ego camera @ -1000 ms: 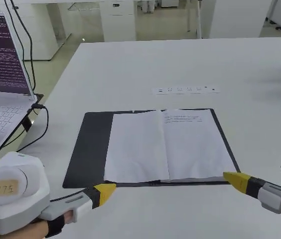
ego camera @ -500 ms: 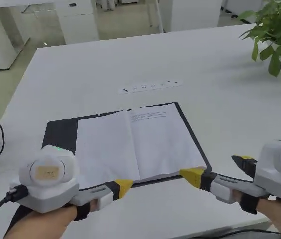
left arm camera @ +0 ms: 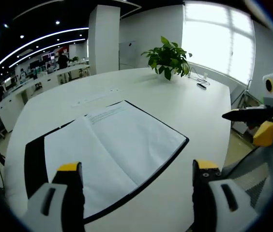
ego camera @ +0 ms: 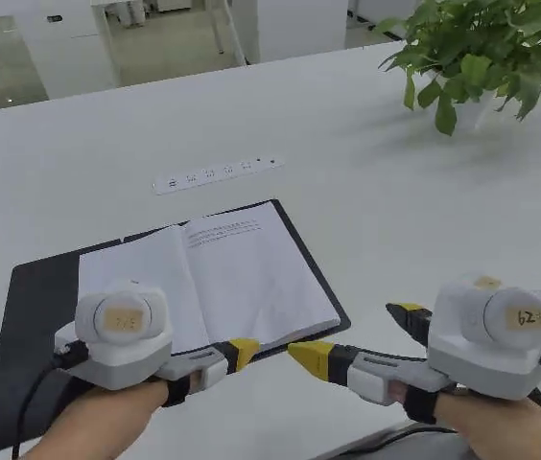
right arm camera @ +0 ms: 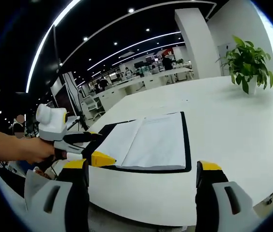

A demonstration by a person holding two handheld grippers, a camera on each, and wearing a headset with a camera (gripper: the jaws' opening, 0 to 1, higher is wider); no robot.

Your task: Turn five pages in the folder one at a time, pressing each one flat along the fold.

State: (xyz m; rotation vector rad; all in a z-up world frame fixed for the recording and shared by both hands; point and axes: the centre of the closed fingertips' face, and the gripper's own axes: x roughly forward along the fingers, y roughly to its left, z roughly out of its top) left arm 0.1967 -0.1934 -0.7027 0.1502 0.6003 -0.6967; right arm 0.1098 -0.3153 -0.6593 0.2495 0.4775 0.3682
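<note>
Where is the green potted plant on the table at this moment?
In the head view the leafy green potted plant stands at the far right of the white table, beyond the open black folder and right of the flat white power strip.

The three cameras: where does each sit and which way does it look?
Head view: on the headset, looking down at the open folder on the table; left hand and right hand show.
Left gripper view: on the left gripper, looking along its jaws over the folder toward the plant; right gripper shows.
Right gripper view: on the right gripper, facing the folder; left hand shows.
All share the folder.
</note>
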